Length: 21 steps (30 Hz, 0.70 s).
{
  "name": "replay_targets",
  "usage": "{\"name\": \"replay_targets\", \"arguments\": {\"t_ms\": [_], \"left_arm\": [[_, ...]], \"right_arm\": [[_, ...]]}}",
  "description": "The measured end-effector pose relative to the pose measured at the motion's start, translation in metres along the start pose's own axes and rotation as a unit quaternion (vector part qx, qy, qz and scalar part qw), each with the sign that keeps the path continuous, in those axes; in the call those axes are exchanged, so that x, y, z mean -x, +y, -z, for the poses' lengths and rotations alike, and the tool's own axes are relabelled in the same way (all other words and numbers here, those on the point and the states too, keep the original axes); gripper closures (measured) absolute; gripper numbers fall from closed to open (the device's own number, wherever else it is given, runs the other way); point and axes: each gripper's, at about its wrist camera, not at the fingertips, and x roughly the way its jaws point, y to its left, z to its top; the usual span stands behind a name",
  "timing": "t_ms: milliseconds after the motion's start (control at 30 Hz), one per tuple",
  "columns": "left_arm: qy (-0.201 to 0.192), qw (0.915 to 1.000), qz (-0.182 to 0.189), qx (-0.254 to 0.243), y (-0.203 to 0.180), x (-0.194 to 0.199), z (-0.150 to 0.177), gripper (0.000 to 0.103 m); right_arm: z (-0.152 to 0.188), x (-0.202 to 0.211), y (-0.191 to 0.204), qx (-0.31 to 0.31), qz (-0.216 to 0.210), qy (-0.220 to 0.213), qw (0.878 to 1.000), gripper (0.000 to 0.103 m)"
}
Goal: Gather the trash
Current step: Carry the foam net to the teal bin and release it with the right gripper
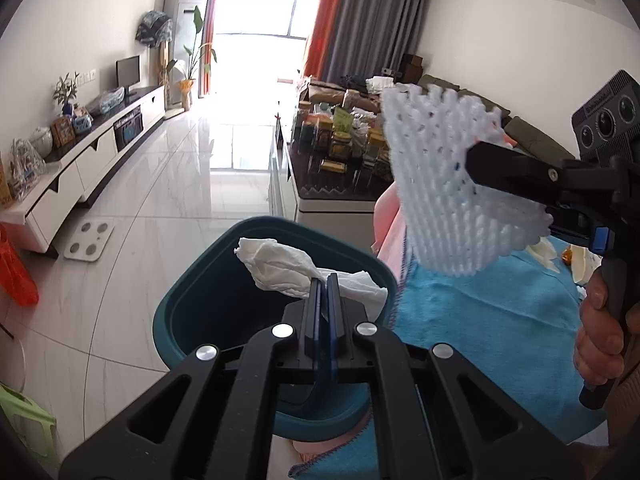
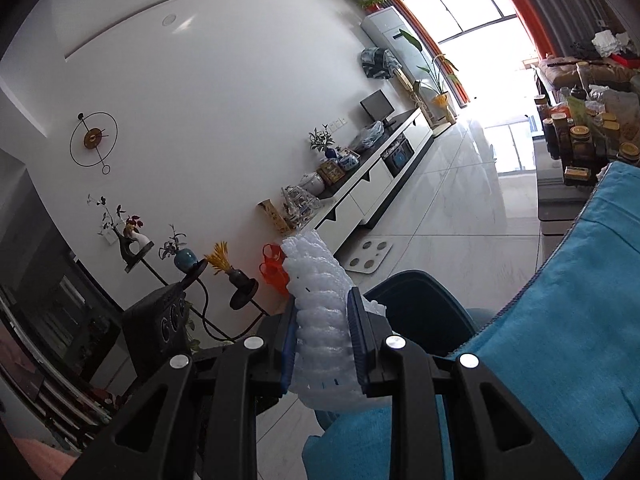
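Note:
A dark teal bin [image 1: 192, 308] stands on the floor beside the table edge. My left gripper [image 1: 325, 280] is shut on a crumpled white tissue [image 1: 280, 266], holding it over the bin's mouth. My right gripper [image 2: 323, 312] is shut on a white foam fruit net [image 2: 316, 280]. In the left wrist view that foam net [image 1: 440, 184] hangs to the right of the bin, above the blue cloth [image 1: 480, 304], with the right gripper's black finger [image 1: 516, 176] across it. The bin [image 2: 416, 312] shows just beyond the net in the right wrist view.
A blue cloth [image 2: 560, 320] covers the near table. A coffee table [image 1: 340, 196] crowded with jars stands behind the bin. A white TV cabinet [image 1: 80, 176] lines the left wall, with a bathroom scale [image 1: 89, 239] on the tiled floor. A hand [image 1: 600, 320] grips the right handle.

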Motion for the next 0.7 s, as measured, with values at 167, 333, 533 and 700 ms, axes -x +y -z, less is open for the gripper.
{"name": "replay_targets", "arguments": {"t_ms": [167, 333, 533, 700], "left_arm": [[0.020, 0.9997, -0.014, 0.008, 0.003, -0.020, 0.003, 0.100], [0.038, 0.9990, -0.020, 0.017, 0.008, -0.037, 0.008, 0.099], [0.053, 0.9972, -0.030, 0.044, 0.016, -0.050, 0.013, 0.092], [0.050, 0.9965, -0.039, 0.054, 0.020, -0.050, 0.016, 0.086]], "right_arm": [[-0.001, -0.040, -0.017, -0.014, 0.019, 0.027, 0.999, 0.080], [-0.003, -0.064, -0.022, -0.035, 0.038, 0.054, 0.997, 0.075], [-0.006, -0.075, -0.024, -0.043, 0.076, 0.070, 0.994, 0.062], [-0.006, -0.074, -0.029, -0.052, 0.082, 0.078, 0.992, 0.051]]}}
